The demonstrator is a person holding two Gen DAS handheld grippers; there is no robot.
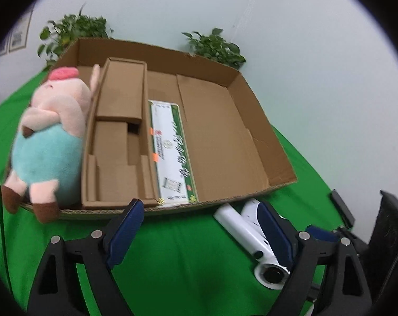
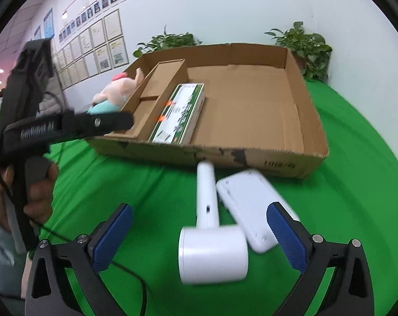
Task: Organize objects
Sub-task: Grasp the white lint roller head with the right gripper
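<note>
Both grippers stand with their blue pads spread wide and nothing between them: the left gripper (image 1: 201,226) hovers just short of the near wall of the cardboard box (image 1: 251,121), and the right gripper (image 2: 199,234) hangs low over the white hair dryer (image 2: 212,247). The dryer lies on the green cloth (image 2: 357,184) outside the box, its handle pointing at the box's front wall, with a flat white device (image 2: 249,205) just beside it on the right; whether the two touch cannot be told. The right half of the box floor is bare cardboard, open from above. On the left, a green and white carton (image 1: 172,152) lies flat against a cardboard insert (image 1: 117,142), and a plush pig (image 1: 48,134) fills the strip along the left wall, its feet hanging over the near rim. In the left wrist view the right finger hides part of the dryer. In the right wrist view the left tool's body covers the box's near left corner and most of the pig. Potted plants (image 2: 304,47) stand behind the box against a pale wall, and framed papers (image 2: 104,44) hang on the wall to the left.
</note>
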